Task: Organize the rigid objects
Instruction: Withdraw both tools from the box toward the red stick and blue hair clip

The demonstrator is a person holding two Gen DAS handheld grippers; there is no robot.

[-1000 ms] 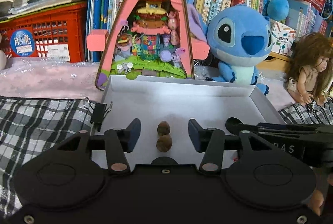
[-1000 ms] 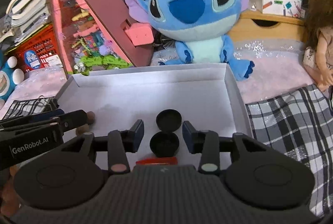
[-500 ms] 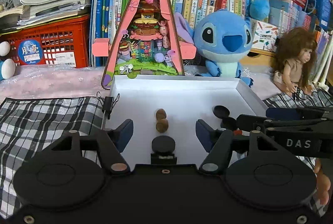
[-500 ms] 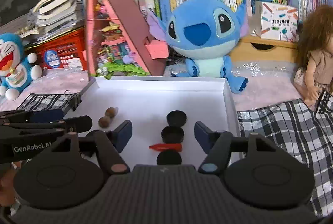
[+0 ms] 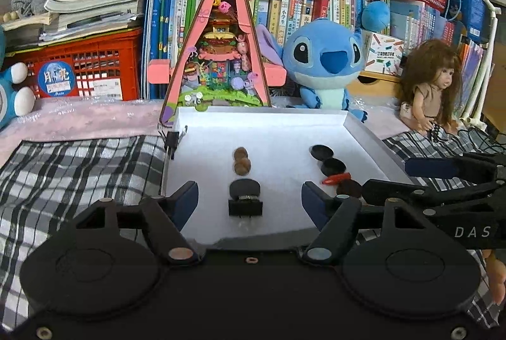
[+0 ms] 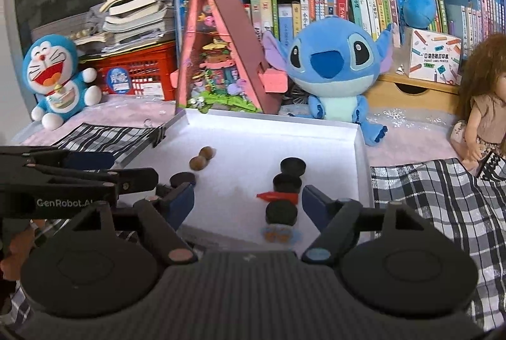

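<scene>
Left claw (image 5: 249,201) and right claw (image 6: 248,201) gape wide, empty, over the tray (image 5: 360,131); nuts (image 5: 242,161) at 12 o'clock.

Even, fairly bright indoor light falls from above. The white tray (image 5: 272,131) is the brightest area, nearly washed out, with only soft, short shadows beside the small pieces in it. Fisheye distortion bends the bookshelf (image 6: 363,5) and darkens the corners. Both views are sharp at centre, softer toward the edges.
</scene>
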